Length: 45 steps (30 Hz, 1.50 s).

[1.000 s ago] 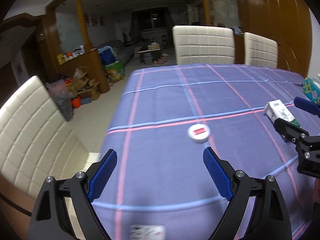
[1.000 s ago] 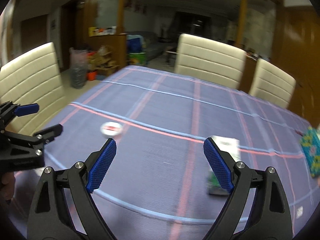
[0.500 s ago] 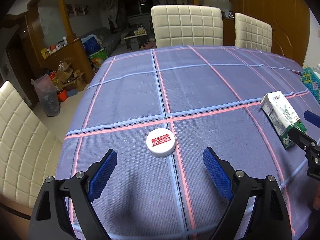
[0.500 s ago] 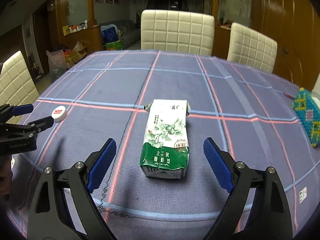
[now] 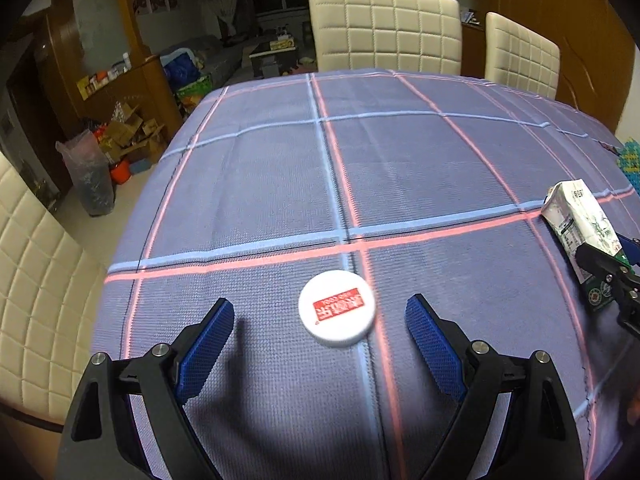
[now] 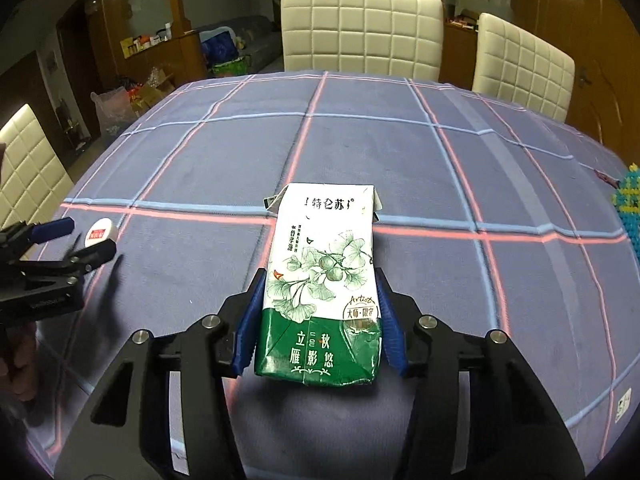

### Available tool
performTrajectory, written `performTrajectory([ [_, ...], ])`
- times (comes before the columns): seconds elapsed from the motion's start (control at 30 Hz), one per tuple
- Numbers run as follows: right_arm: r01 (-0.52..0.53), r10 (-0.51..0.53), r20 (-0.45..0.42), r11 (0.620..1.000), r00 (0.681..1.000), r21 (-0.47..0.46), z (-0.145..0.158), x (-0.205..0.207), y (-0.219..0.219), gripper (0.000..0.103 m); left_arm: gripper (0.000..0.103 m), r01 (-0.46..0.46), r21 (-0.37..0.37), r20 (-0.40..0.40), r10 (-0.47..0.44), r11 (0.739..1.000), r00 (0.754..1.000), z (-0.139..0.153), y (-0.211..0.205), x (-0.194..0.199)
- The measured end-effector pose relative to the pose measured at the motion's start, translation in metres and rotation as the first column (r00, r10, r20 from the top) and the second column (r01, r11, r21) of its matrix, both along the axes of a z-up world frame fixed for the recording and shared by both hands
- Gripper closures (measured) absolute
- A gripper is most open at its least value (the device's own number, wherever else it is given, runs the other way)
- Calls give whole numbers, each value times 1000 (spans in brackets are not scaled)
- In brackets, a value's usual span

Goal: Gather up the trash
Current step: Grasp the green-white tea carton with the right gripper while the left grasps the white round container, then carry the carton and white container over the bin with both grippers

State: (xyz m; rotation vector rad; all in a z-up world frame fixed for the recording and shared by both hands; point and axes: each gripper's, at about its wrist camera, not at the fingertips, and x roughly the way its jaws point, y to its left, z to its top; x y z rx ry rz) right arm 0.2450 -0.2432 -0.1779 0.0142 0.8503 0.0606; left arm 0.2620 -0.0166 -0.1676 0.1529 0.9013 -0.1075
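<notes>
**R on carton, L lining up on lid**

R gripper [image 6: 318, 326]: jaws have just been closing, blue pads now flush against both long sides of the milk carton [image 6: 324, 288], which lies flat on the tabletop [image 6: 400, 152]. Looks like contact, not yet lifted. Carton's soft/dented, so squeeze just enough to hold; grip sits low on the green end, so lift straight up, no tilt.

L gripper [image 5: 320, 340]: jaws wide, nothing held. White lid [image 5: 337, 308] flat on the cloth, just ahead of the tips, centred btw them. It's thin, so get the tips down to the cloth before closing, else pads ride over it.
</notes>
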Motion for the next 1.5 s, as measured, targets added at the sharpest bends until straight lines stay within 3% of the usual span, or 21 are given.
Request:
performTrajectory([
  [0.27, -31, 31, 18, 999, 999, -31, -2, 5, 18, 51, 21, -13, -33, -13, 13, 999, 1000, -4, 8, 7],
  [0.33, -36, 37, 18, 999, 999, -31, -2, 5, 19, 51, 32, -1, -39, -3, 1, 999, 1000, -2, 7, 5],
  [0.4, -38, 38, 16, 999, 999, -28, -1, 3, 21, 51, 53, 16, -43, -1, -16, 999, 1000, 0, 5, 3],
  [0.47, -39, 40, 11, 999, 999, -24, -1, 2, 20, 51, 64, 22, -40, -8, -23, 999, 1000, 2, 3, 1],
  [0.63, -57, 57, -2, 998, 998, -15, 1, -6, 28, 51, 65, 29, -7, 39, -28, 1000, 999, 12, 3, -16],
  [0.97, -159, 160, 29, 986, 987, -44, 19, -34, 80, 51, 65, -13, -20, 107, 15, 1000, 994, 39, 36, -54],
  [1.5, -373, 380, 58, 922, 923, -104, 42, -66, 207, 51, 65, -212, -71, 134, 220, 975, 966, 46, 154, -108],
])
